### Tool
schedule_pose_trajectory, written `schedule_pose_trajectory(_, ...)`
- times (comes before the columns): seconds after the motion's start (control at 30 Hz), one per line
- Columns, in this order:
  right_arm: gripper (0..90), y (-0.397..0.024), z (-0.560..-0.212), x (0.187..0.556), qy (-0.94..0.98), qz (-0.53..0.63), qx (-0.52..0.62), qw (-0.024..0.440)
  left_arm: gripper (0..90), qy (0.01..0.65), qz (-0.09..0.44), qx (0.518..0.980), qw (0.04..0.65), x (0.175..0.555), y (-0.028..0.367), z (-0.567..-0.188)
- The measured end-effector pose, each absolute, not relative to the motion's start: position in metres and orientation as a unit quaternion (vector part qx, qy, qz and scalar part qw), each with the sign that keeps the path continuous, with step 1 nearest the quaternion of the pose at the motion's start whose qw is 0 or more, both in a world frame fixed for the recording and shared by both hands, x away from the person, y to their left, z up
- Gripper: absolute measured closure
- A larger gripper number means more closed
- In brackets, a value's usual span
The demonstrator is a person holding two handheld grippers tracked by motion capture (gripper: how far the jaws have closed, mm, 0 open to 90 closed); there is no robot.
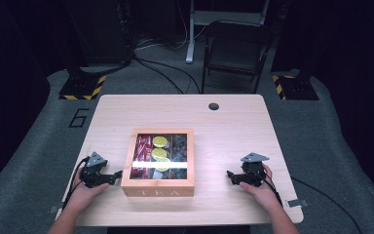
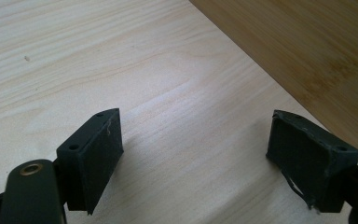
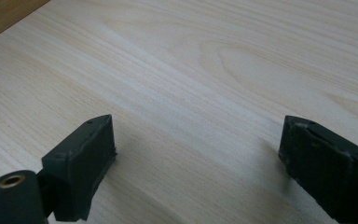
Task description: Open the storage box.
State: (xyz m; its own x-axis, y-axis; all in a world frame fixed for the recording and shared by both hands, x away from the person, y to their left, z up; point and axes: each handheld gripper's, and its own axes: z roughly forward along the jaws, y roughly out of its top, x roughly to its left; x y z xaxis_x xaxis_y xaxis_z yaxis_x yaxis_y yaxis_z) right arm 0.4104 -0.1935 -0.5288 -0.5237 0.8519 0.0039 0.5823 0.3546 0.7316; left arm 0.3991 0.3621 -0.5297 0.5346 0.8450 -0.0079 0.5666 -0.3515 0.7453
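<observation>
Your table (image 1: 233,122) carries one wooden tea box (image 1: 158,187) at its middle near your edge, glass lid down over red and yellow packets. Your left gripper (image 1: 117,174) sits just beside its left wall and your right gripper (image 1: 230,174) farther off to its right. Both pairs of jaws stand apart and empty, so if the lid comes next, steady the box with one gripper first.

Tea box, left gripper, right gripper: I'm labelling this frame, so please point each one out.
tea box (image 1: 158,192), high view, on its front wall with the TEA lettering.
left gripper (image 1: 117,174), high view, between its open jaw tips.
right gripper (image 1: 230,176), high view, between its open jaw tips.
</observation>
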Motion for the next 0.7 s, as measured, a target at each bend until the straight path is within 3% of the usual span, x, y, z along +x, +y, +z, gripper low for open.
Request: schedule_pose_trajectory(0.7,13.0,-0.1948,-0.5287,0.4071,0.801,0.354,0.442,0.193,27.2,0.436,0.182,0.807,0.354,0.3931,0.3611,-0.5251)
